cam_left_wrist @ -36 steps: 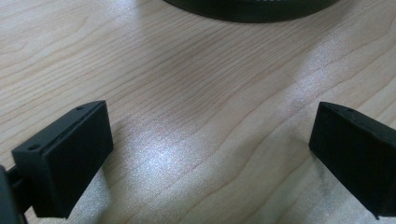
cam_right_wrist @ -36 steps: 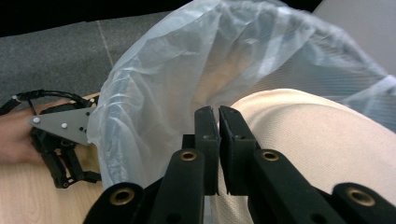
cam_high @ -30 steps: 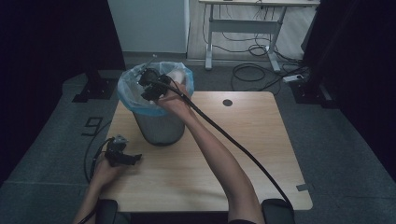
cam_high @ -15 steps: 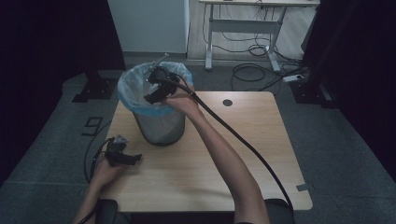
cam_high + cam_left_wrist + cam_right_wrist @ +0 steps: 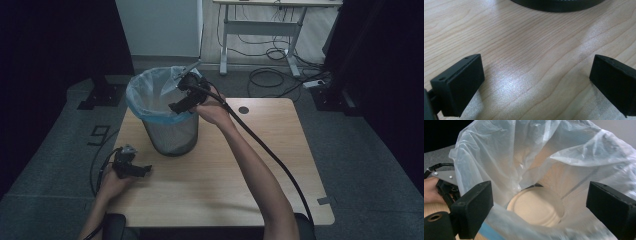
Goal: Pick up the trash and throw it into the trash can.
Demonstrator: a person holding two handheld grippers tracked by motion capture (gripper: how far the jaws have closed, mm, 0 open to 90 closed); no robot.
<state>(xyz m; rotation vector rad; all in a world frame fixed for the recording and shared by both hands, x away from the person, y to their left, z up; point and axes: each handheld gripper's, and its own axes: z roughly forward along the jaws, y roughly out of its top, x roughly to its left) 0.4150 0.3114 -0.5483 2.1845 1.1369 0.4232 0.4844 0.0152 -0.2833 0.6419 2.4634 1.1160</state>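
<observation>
Right claw (image 5: 176, 98), jaws just spread wide and empty, hung at the bin's (image 5: 170, 132) near rim; a plate (image 5: 535, 206) lay straight below inside the liner (image 5: 506, 160).

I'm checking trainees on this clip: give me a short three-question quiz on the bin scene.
1. True or false: the right gripper is clamped on the bin liner.
2. What lies at the bottom of the mesh waste bin? A) a paper plate B) a bottle C) a cloth
3. Where does the left gripper sit?

Key:
1. False; its jaws have just been opening and stand wide above the liner's rim, nothing pressed between them.
2. A, the paper plate.
3. Low over the wooden table, beside the bin, jaws open.
</observation>
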